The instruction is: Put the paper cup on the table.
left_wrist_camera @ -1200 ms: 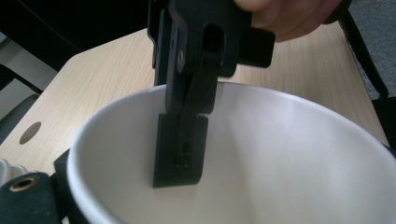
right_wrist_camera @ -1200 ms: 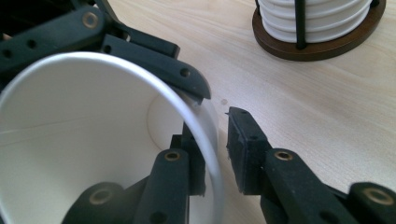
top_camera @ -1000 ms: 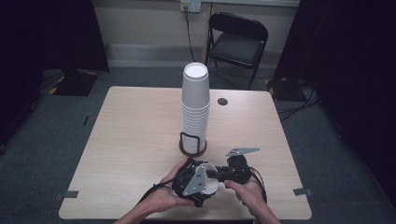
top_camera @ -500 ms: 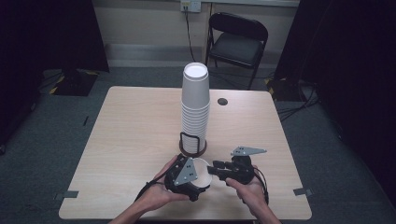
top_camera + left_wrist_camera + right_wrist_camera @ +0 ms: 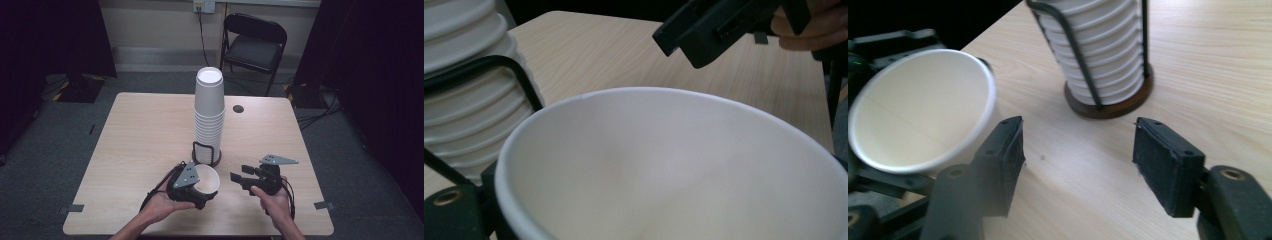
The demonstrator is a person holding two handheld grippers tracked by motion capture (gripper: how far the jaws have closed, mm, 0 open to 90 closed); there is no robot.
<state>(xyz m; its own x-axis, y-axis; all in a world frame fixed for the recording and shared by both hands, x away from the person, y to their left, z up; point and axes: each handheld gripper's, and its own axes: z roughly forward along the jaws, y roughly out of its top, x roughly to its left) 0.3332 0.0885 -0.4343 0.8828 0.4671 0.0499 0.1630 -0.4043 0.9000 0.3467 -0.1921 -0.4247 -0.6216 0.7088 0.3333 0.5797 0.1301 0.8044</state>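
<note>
A single white paper cup (image 5: 209,178) lies tipped on its side in my left gripper (image 5: 201,186), which is shut on it near the table's front edge. The cup's open mouth (image 5: 674,170) faces right, towards the other gripper. My right gripper (image 5: 239,178) hovers open a short way right of the cup with nothing between its pads (image 5: 1163,160); the cup (image 5: 918,110) sits just left of its left jaw. Behind both stands a tall stack of white cups (image 5: 209,107) in a black wire holder (image 5: 206,152) on a round wooden base (image 5: 1108,107).
The light wooden table (image 5: 140,135) has a small dark round disc (image 5: 238,108) right of the stack. A black folding chair (image 5: 255,45) stands beyond the far edge. Cables trail from both grippers at the front edge.
My right gripper has drawn away to the right from the cup, where it was close against it a second ago. The left gripper keeps the cup and has turned a little.
</note>
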